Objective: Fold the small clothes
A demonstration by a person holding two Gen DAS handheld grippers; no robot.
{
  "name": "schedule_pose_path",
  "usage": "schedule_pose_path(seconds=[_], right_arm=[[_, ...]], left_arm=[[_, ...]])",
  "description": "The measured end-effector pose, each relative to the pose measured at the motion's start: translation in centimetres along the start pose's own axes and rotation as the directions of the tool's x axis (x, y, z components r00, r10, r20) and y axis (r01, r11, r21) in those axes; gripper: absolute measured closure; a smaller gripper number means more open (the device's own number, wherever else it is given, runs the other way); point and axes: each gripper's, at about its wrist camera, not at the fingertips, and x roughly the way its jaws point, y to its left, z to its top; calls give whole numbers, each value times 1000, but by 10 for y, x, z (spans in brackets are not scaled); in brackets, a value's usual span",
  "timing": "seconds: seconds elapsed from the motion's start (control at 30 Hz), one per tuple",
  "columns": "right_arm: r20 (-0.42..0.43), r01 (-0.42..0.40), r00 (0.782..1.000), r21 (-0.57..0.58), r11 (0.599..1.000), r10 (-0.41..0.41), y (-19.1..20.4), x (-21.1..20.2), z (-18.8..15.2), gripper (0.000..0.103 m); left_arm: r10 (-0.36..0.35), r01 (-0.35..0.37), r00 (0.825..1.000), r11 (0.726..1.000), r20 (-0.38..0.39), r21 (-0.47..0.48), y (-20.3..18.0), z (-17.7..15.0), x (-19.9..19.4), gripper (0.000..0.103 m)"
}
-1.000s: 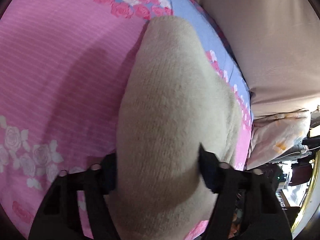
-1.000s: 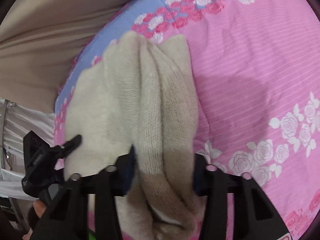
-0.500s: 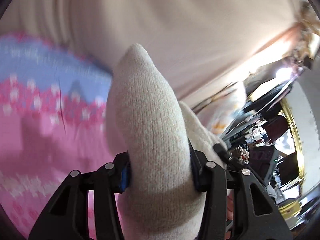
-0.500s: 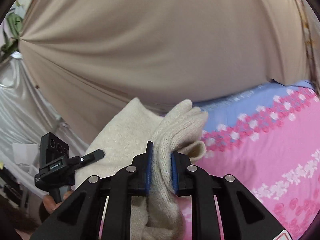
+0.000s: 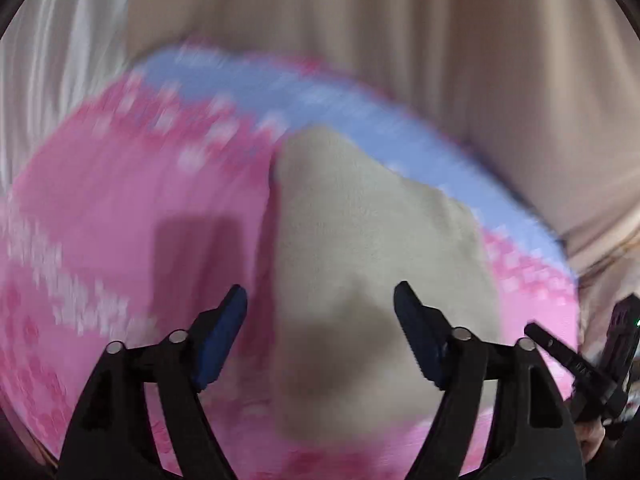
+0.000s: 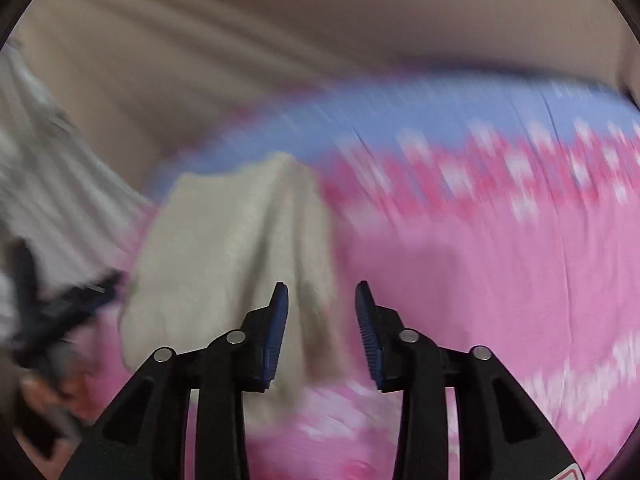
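— Judging from both wrist views, is the fold done?

— Largely, I'd say. The cream knit garment (image 5: pixel 360 260) lies in a compact bundle on the pink bedspread (image 5: pixel 120 220), near its blue floral border (image 5: pixel 360 120). The left claw (image 5: pixel 320 300) is spread wide above the bundle, gripping nothing. The right claw (image 6: pixel 322 304) is likewise released, its jaws apart over the garment's right edge.

— So what's left?

— Perhaps a smoothing pass. In the right view one raised ridge runs lengthwise down the garment (image 6: pixel 240 248), so the layers don't look fully flat. Motion blur hides finer detail, and I can't tell how many layers there are.

— And the materials?

— Soft, fuzzy knit, thick enough to hold a rounded, lumpy outline instead of crisp edges. The bedspread (image 6: pixel 480 280) looks thin and smooth, printed with roses. Beige cloth (image 5: pixel 440 40) hangs behind in long folds. The claw pads (image 6: pixel 276 332) are blue and ribbed.
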Motion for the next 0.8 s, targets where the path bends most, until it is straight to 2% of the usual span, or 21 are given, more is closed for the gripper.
schedule_pose_path(seconds=[0.03, 0.07, 0.1, 0.13, 0.27, 0.3, 0.37, 0.4, 0.43, 0.47, 0.5, 0.57, 0.63, 0.7, 0.77, 0.8], right_arm=[[-14, -38, 999, 22, 999, 38, 2, 3, -15, 97], [1, -59, 998, 17, 998, 59, 10, -3, -26, 97], [28, -56, 998, -13, 998, 56, 22, -12, -33, 97], [48, -52, 997, -49, 997, 54, 34, -19, -35, 97], [72, -6, 997, -182, 983, 19, 79, -17, -25, 95], [55, 19, 998, -200, 980, -9, 82, -6, -22, 91], [-35, 115, 991, -231, 966, -126, 74, 32, -28, 84], [-81, 152, 981, -232, 961, -174, 67, 45, -31, 91], [-76, 152, 983, -195, 969, -169, 63, 40, -33, 93], [-35, 139, 989, -155, 978, -146, 63, 24, -35, 93], [18, 136, 991, -143, 980, -135, 66, 6, -37, 88], [157, 157, 979, -154, 975, -133, 81, -35, -44, 75], [272, 164, 954, -135, 977, -123, 91, -65, -53, 44], [347, 194, 927, -122, 974, -141, 100, -77, -61, 37], [411, 245, 895, -134, 960, -171, 113, -78, -70, 30], [426, 257, 888, -145, 955, -174, 117, -76, -73, 29]], left_arm=[[17, -21, 997, 998, -74, -59, 19, -12, 14, 46], [-26, 16, 996, 994, -90, -108, 30, -20, 13, 46], [-81, 70, 994, 987, -69, -146, 38, -26, 7, 44], [-101, 94, 994, 984, -38, -153, 40, -32, -2, 43], [-93, 94, 995, 994, 26, -50, 23, -38, -24, 37], [-91, 92, 995, 996, 28, -23, 17, -37, -24, 36], [-79, 77, 996, 996, 30, 51, -1, -33, -26, 33], [-68, 64, 997, 994, 43, 87, -8, -31, -27, 33], [-65, 59, 996, 992, 53, 108, -12, -29, -29, 33], [-58, 50, 996, 991, 62, 126, -16, -30, -33, 33], [-52, 41, 996, 990, 75, 137, -16, -32, -42, 30], [-42, 23, 992, 987, 117, 159, -20, -35, -55, 19], [-15, -20, 984, 981, 179, 191, -28, -39, -67, 18], [23, -71, 976, 974, 218, 217, -36, -42, -74, 9], [41, -103, 965, 967, 259, 233, -41, -47, -82, 9], [51, -121, 958, 964, 281, 237, -43, -49, -86, 8]])
